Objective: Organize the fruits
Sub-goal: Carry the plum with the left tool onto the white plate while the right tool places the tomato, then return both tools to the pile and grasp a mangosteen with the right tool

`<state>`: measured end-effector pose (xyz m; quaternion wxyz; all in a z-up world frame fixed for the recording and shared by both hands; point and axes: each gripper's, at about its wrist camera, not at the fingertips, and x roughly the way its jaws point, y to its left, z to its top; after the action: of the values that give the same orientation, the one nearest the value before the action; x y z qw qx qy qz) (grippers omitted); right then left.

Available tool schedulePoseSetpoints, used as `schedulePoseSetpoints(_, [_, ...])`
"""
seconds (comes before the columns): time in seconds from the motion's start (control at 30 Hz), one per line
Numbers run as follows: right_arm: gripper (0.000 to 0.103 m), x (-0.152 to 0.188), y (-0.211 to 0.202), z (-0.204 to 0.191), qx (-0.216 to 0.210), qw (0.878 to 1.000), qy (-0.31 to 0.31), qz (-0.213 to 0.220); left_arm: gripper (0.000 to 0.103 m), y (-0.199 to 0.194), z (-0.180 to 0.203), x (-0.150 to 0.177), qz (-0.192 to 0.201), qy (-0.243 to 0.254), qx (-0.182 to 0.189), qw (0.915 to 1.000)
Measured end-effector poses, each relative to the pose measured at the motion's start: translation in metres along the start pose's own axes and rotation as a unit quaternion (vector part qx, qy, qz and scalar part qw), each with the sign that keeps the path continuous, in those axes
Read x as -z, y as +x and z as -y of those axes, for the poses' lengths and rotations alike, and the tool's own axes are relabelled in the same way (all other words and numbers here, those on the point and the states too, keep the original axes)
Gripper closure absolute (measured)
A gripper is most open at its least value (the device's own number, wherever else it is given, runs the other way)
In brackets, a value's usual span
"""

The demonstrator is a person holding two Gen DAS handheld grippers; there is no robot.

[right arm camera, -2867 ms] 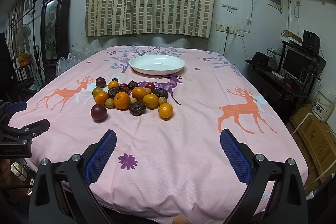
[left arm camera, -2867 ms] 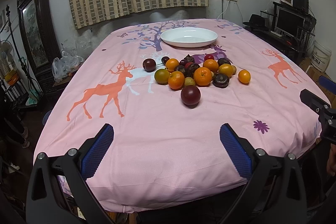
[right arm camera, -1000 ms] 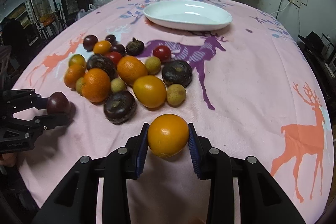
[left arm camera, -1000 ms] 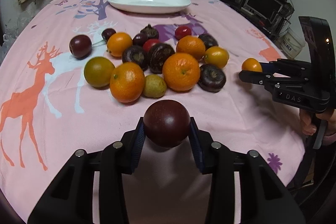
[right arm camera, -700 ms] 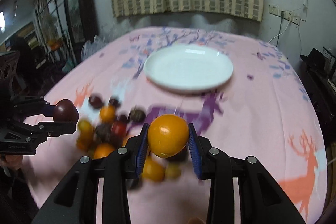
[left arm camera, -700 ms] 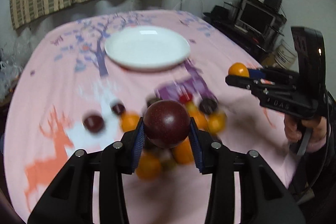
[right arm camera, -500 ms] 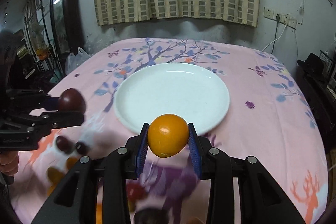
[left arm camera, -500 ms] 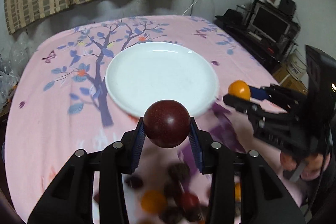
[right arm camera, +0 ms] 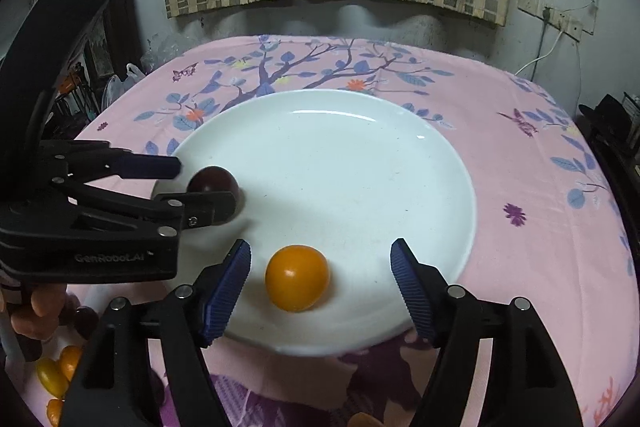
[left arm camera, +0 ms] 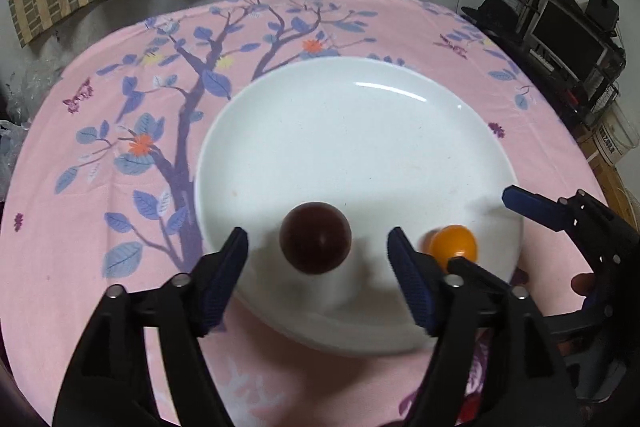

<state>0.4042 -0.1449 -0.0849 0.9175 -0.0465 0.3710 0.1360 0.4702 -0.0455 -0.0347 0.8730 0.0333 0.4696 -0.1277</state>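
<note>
A white plate lies on the pink printed tablecloth. In the left wrist view a dark purple plum sits on the plate's near part, between the spread blue pads of my left gripper, whose jaws are opening and do not touch it. In the right wrist view an orange fruit rests on the plate between the pads of my right gripper, also opening and clear of it. Each view shows the other gripper at the side: the right gripper and the left gripper beside the plum.
The remaining fruits lie on the cloth at the lower left of the right wrist view, partly hidden. A striped curtain hangs behind the table. A desk with a monitor stands to the right. A person's fingers hold the left gripper.
Both grippers carried their fruit from the pile to above the plate. Their jaws have now spread, and the plum and the orange lie loose on the plate.
</note>
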Motion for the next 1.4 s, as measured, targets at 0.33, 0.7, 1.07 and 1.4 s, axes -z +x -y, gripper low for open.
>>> schedulePoseSetpoints(0.33, [0.026,0.084,-0.156,-0.042,-0.006,0.997,-0.013,0.074,0.006,-0.158,0.017,0.085,0.073,0.048,-0.035,0.9955])
schedulePoseSetpoints(0.7, [0.026,0.177,-0.168,-0.099,-0.032,0.998,-0.059,0.006,0.004,-0.196,0.011,0.236,0.092,-0.010,-0.005,0.9957])
schedulePoseSetpoints(1.07, [0.030,0.175,-0.126,-0.114,0.004,0.995,-0.082,-0.053,0.005,-0.186,-0.017,0.275,0.077,-0.053,-0.010,0.9956])
schedulePoseSetpoints(1.4, [0.047,0.182,-0.125,-0.111,0.015,0.993,-0.075,-0.091,0.005,-0.180,-0.017,0.277,0.074,-0.047,-0.005,0.9961])
